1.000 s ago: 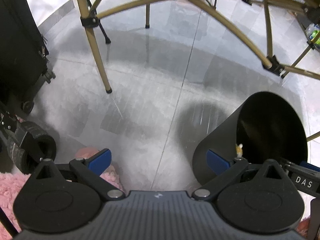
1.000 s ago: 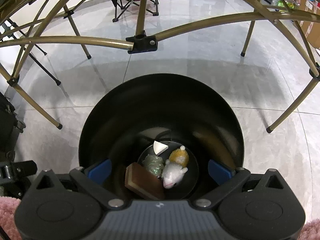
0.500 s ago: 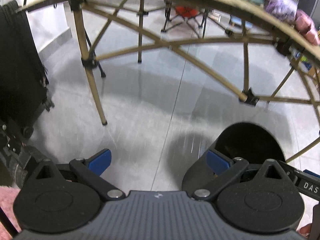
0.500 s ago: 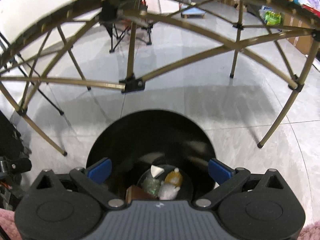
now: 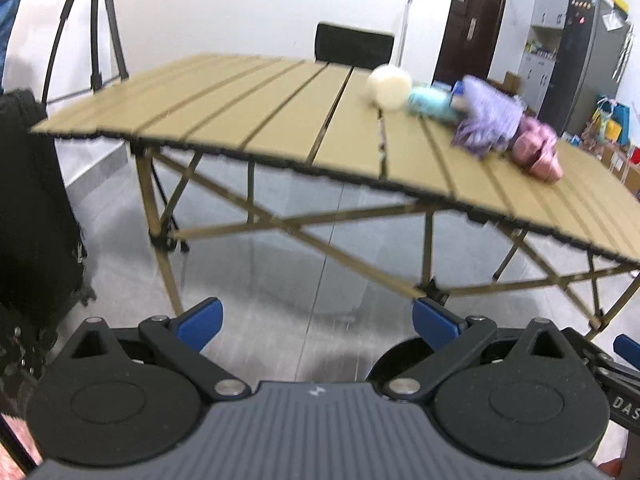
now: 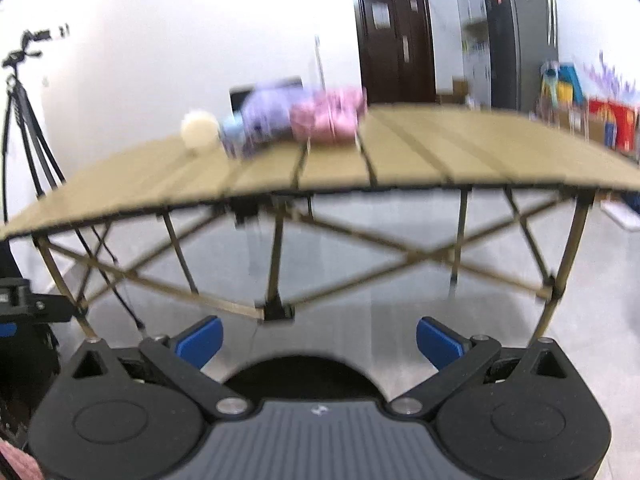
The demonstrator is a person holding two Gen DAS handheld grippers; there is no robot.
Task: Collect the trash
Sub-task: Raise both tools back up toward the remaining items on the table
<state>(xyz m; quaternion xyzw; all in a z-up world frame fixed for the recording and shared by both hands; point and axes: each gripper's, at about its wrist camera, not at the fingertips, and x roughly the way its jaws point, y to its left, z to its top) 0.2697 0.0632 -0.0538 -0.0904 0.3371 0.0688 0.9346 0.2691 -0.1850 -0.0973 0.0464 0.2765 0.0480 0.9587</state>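
Observation:
My left gripper is open and empty, held in front of the tan slatted folding table. My right gripper is open and empty too. The rim of the black trash bin shows low between the right fingers and at the lower right of the left wrist view; its contents are hidden. On the tabletop lie a cream ball, a light blue bundle, a purple plush and a pink plush. They also show blurred in the right wrist view.
A black suitcase stands at the left. A tripod stands behind the table's left end. The table's crossed legs stand over the grey tiled floor. A dark door and cluttered shelves are at the back.
Both grippers have lifted and tilted up from looking down into the bin, where several pieces of trash lay, to facing the tabletop. The bin has dropped to the bottom edge of both views.

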